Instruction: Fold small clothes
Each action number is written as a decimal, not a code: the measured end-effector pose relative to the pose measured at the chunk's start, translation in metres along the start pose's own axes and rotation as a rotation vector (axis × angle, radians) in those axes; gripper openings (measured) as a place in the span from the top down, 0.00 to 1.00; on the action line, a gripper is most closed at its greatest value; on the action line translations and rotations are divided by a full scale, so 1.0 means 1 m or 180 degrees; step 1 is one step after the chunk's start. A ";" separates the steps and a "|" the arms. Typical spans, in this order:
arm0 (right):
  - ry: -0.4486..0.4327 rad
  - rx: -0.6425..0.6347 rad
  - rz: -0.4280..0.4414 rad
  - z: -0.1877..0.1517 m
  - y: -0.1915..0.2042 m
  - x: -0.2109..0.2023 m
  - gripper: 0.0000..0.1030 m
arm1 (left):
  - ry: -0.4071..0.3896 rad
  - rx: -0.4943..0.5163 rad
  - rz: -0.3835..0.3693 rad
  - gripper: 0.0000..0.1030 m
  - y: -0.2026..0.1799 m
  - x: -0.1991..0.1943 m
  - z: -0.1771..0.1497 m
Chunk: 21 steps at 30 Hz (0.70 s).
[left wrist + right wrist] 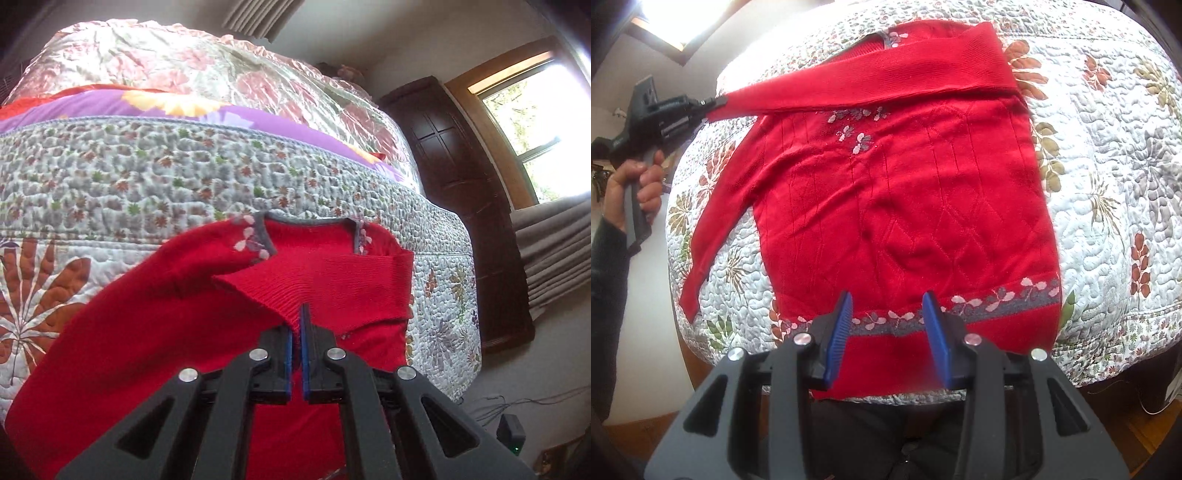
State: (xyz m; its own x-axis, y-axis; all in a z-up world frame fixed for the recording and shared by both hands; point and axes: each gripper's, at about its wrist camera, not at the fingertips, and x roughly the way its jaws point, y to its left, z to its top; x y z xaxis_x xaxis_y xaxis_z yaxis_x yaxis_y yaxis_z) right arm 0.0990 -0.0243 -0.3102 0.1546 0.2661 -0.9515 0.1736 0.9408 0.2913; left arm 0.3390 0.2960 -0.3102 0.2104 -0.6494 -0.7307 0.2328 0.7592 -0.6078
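A small red knit sweater with grey and pink flower trim lies flat on the quilted bed cover. One sleeve is pulled across the chest toward the left. My left gripper is shut on that sleeve's cuff, held by a hand. In the left wrist view the cuff sits pinched between the blue pads of the left gripper. My right gripper hovers open over the sweater's patterned hem, nothing between its fingers. The other sleeve lies along the sweater's left side.
Folded blankets and a shiny floral quilt are stacked at the bed's far side. A dark wooden cabinet and a window stand beyond the bed. Cables and a small black device lie on the floor.
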 end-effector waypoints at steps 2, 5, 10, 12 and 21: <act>0.0010 -0.0001 -0.0003 -0.001 0.001 0.001 0.62 | 0.0019 -0.0035 -0.0014 0.97 0.011 0.006 -0.006; 0.0034 0.0005 -0.0004 -0.002 0.001 0.003 0.62 | 0.0050 -0.0107 -0.0021 0.97 0.029 0.015 -0.017; 0.0055 -0.0011 -0.0014 -0.002 0.001 0.005 0.62 | 0.0054 -0.0189 -0.0042 0.97 0.051 0.029 -0.027; 0.0073 -0.0002 -0.0019 -0.003 0.000 0.006 0.62 | 0.0086 -0.0202 -0.0004 0.97 0.061 0.037 -0.030; 0.0101 0.0053 -0.0028 -0.005 -0.005 0.009 0.61 | 0.0049 -0.0572 0.0110 0.62 0.100 0.043 -0.032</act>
State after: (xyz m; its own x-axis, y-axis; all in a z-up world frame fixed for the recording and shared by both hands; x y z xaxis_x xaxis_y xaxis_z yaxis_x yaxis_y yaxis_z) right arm 0.0952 -0.0253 -0.3208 0.1221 0.2647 -0.9566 0.1909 0.9395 0.2844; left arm 0.3410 0.3450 -0.4121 0.2004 -0.6233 -0.7559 0.0519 0.7772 -0.6271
